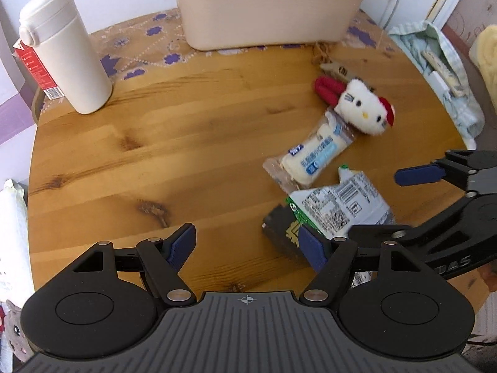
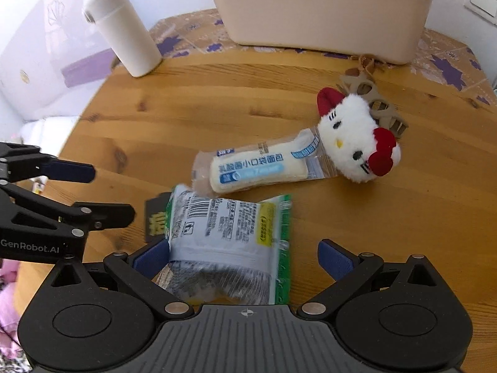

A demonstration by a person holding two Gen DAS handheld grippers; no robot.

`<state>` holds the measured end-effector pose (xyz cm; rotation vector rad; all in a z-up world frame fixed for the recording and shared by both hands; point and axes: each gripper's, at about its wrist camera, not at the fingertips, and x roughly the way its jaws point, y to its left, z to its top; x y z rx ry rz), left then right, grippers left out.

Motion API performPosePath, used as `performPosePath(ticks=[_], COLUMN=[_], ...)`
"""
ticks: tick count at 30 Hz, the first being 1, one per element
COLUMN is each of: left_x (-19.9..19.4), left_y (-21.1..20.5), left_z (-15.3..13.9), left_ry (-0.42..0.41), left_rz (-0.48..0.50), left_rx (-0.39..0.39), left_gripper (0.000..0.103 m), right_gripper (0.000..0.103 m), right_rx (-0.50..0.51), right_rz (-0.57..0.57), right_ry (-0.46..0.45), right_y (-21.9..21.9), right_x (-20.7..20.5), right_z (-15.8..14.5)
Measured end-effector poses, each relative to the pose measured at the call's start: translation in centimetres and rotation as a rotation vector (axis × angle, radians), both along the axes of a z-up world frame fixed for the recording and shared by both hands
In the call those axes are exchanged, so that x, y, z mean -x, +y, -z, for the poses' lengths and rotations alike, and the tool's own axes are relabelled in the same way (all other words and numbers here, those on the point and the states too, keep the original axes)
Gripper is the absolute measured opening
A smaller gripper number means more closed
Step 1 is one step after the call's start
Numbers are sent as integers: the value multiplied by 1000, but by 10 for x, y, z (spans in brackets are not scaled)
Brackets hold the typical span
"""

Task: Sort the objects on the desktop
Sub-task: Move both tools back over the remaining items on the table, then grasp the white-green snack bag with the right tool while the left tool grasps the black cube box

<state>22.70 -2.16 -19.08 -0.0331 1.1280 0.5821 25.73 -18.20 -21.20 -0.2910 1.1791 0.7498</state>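
On the round wooden table (image 2: 217, 105), a crinkled green-and-white snack packet (image 2: 230, 242) lies between the wide-open blue fingers of the right gripper (image 2: 243, 256), not pinched. Beyond it lie a wrapped white bread roll (image 2: 257, 168) and a fluffy white cat plush (image 2: 354, 143), before a beige plastic bin (image 2: 320, 15). Just left, the left gripper (image 1: 247, 247) hangs with jaws spread, empty.

Three snack packets (image 2: 230, 242), one plush (image 2: 357, 140)

The black left gripper with blue finger pads (image 1: 247, 247) points steeply downward, its jaws spread wide with nothing pressed between them. The black right gripper with blue pads (image 2: 243, 256) tilts down beside it, jaws also wide apart.
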Motion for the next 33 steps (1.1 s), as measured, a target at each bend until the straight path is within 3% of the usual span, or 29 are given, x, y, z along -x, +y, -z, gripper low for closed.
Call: performPosePath(ticks=[3,8,17,24,30,33], left_x=[0,3,-18,-30,-39,-38], left_y=[2,10,10,12,2,-3], left_z=[9,12,23,48,53,53], left_ry=[18,-43,-57,-46,-56,-38], left_rz=[-33,-110,-193,-375,-377,-396], left_rx=[-28,51,173,239,161,127], left_gripper=[73,73,73,73,74,65], right_gripper=[103,103,103,100,95,88], right_rx=[74,107,115,135,168,151], right_rz=[3,22,132,163,103,106], right_ry=[-44,-48,-40,-73,-124,-116], right_y=[2,-11,-37,-43,-42,-43], right_x=[3,-6,-23,-18,-12,-11], right_z=[6,13,18,26,26,24])
